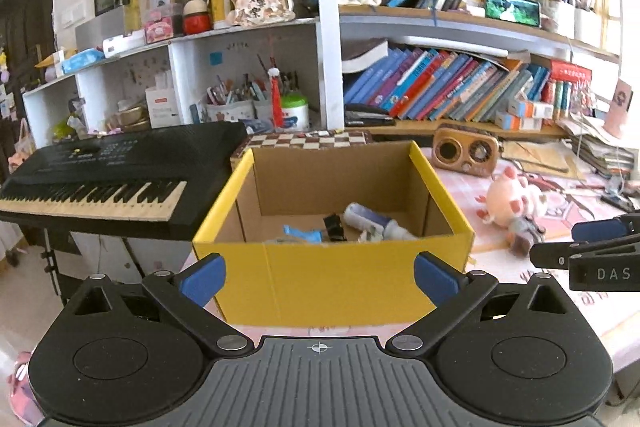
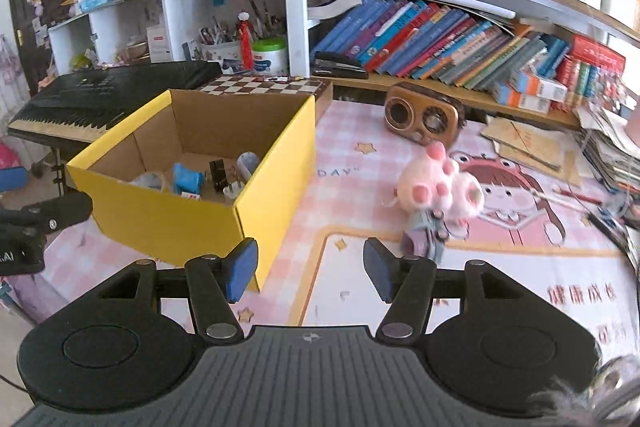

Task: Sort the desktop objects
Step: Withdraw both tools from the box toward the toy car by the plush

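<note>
left gripper [image 1: 318,281]: fingers wide apart, empty, just before yellow box [image 1: 332,279] | right gripper [image 2: 310,273]: fingers apart, empty, right of box | pink plush toy [image 2: 440,189]: on mat, right of box | radio [image 2: 422,115]: behind toy
</note>
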Tool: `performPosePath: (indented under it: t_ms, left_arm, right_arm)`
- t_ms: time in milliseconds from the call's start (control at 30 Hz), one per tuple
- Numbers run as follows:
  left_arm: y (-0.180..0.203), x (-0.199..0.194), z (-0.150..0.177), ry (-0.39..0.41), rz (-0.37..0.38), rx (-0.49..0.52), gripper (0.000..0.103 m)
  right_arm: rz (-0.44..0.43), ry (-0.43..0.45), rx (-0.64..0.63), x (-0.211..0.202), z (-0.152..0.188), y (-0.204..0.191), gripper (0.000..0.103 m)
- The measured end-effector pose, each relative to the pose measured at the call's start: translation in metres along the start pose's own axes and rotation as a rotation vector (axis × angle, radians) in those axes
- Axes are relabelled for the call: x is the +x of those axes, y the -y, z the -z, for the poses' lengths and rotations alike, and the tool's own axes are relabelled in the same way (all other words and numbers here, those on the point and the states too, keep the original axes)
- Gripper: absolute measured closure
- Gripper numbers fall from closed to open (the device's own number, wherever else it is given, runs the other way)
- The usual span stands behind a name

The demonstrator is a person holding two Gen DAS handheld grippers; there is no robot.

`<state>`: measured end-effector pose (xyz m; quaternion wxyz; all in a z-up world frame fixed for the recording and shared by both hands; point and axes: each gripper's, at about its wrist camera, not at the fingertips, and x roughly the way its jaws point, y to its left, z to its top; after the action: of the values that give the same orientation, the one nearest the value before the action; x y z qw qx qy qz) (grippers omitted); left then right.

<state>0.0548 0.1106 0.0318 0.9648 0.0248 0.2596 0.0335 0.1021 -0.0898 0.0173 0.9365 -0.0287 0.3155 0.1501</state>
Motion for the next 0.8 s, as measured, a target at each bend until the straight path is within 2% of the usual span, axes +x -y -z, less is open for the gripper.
performPosePath:
  t_ms: [300, 800]
  left_arm:
    - [0.007, -0.016, 0.019, -0.031, 0.021, -0.042, 0.001]
    - [0.037, -0.016, 0.039, -0.087, 0.116, 0.049, 0.001]
  right_arm:
    - [0.044, 0.006, 0.059, -0.029, 0.027, -0.003, 0.045]
    - [0.111, -0.061, 0.129, -0.045, 0.060, 0.008, 0.042]
